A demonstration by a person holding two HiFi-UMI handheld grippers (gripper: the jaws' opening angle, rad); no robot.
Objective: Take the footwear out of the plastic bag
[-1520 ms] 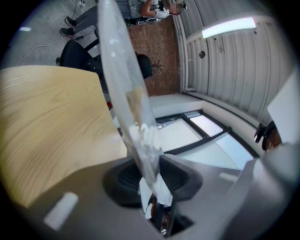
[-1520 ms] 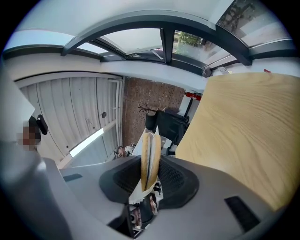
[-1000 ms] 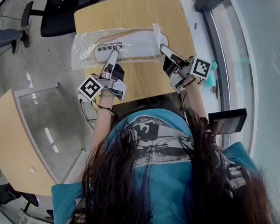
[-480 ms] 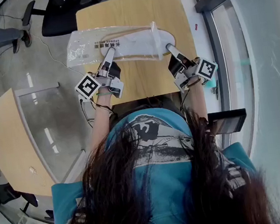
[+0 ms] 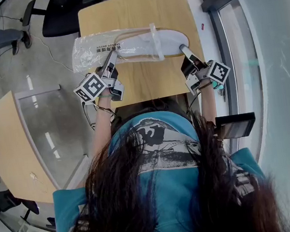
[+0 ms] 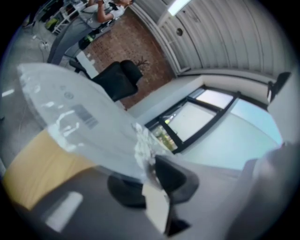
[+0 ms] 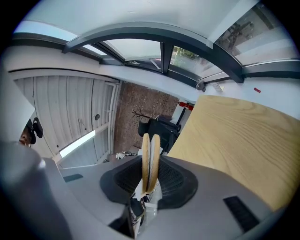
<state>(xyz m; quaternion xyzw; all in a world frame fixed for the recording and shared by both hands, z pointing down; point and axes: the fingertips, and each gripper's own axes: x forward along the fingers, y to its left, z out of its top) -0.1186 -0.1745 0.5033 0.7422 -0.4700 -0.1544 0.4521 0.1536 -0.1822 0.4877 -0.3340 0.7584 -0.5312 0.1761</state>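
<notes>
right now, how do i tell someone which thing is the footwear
Find the light wooden table in front of the person; a crinkled clear plastic bag lies across it. The pair of flat white slippers sticks out of the bag's right end, its tip clamped in the right gripper. Unlike the see-through bag, it is opaque, oval and tan-edged.

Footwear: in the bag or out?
Partly out: one end of the footwear pokes from the bag, pinched in the right gripper; the rest lies inside.

wooden table (image 5: 136, 10), grey floor (image 5: 32, 61), black chair (image 5: 63, 20)
</notes>
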